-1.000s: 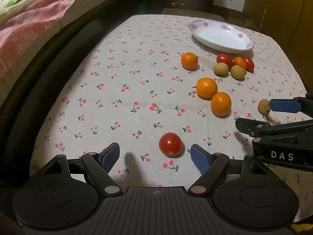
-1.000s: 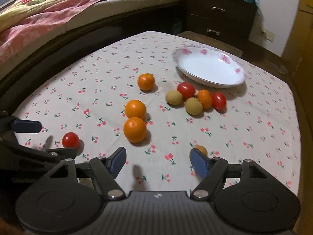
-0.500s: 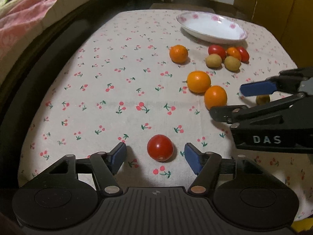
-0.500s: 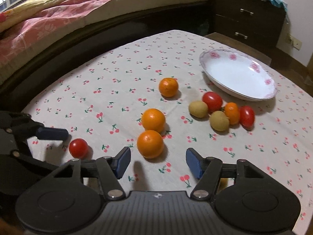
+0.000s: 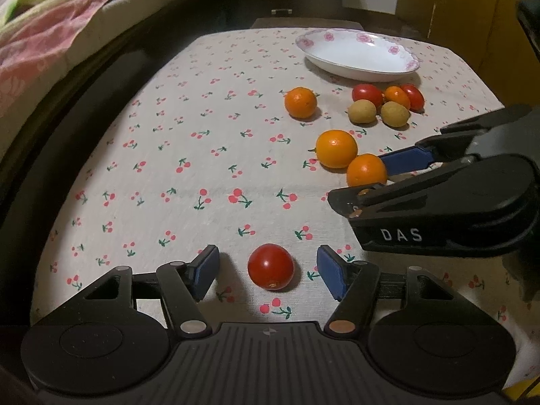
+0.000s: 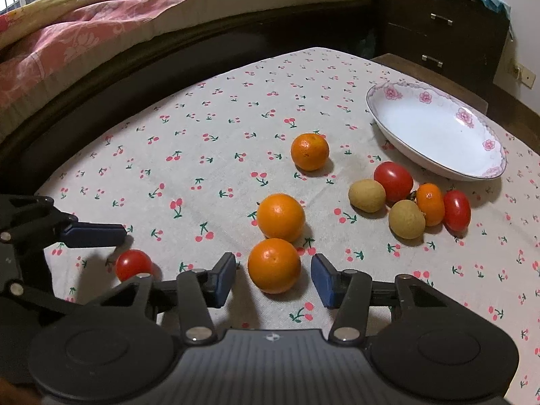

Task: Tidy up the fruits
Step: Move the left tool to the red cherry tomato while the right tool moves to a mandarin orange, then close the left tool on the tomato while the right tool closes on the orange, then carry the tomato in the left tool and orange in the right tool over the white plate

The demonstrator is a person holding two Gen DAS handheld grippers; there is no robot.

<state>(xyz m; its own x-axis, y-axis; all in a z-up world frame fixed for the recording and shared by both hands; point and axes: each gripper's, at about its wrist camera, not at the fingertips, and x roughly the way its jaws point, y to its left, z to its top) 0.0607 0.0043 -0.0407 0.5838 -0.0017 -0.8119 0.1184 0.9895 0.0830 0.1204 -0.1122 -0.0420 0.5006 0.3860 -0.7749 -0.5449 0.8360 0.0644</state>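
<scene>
My left gripper (image 5: 266, 271) is open, with a red cherry tomato (image 5: 270, 266) on the cloth between its blue pads, untouched. My right gripper (image 6: 273, 278) is open around the nearest orange (image 6: 274, 265), also untouched. It shows from the side in the left wrist view (image 5: 378, 182). A second orange (image 6: 280, 217) lies just behind, a third orange (image 6: 309, 152) farther back. Two tan longans (image 6: 367, 195), two red tomatoes (image 6: 393, 181) and a small orange tomato (image 6: 430, 204) cluster by the white floral plate (image 6: 398, 128), which is empty.
The table (image 6: 219, 128) wears a cherry-print cloth. A bed with a pink quilt (image 6: 101, 23) runs along the left and far side. A dark dresser (image 6: 438, 27) stands behind the plate. A yellow cabinet (image 5: 472, 10) is at the right.
Both grippers moved forward. The tomato now lies between my left pads, and my right gripper shifted left and forward so the nearest orange sits between its pads.
</scene>
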